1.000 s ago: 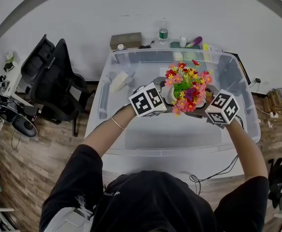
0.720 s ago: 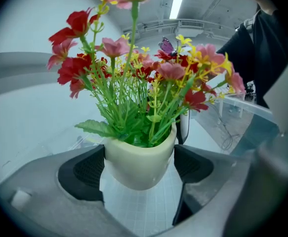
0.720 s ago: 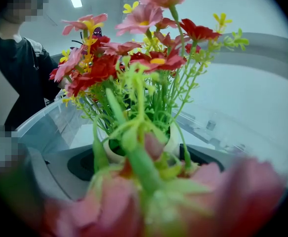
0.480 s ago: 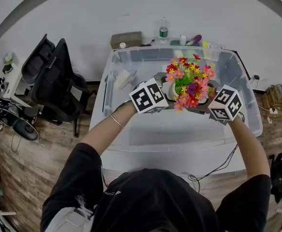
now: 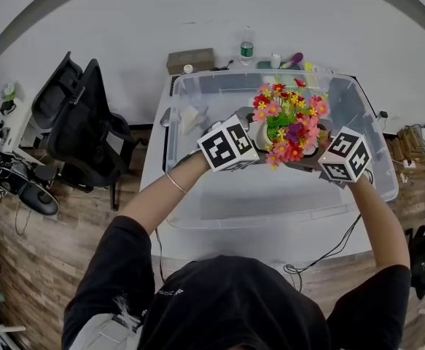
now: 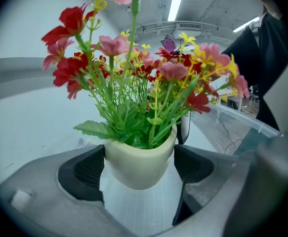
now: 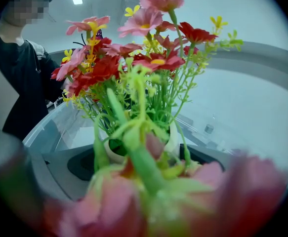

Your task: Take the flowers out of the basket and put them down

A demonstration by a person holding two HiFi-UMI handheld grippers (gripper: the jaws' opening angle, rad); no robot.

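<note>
Now your left gripper (image 6: 140, 168) and right gripper (image 7: 141, 158) both have their jaws pinching the cream pot (image 6: 139, 157) of flowers (image 5: 289, 119) from opposite sides, above the clear bin (image 5: 197, 195).

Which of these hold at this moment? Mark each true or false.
1. The left gripper clamps the cream pot. True.
2. The flowers are all white. False: red, pink and yellow.
3. The right gripper hangs empty, away from the pot. False: the pot sits between its jaws.
4. The pot is held over the clear bin. True.
5. The office chair stands at the person's right. False: at the left.
</note>
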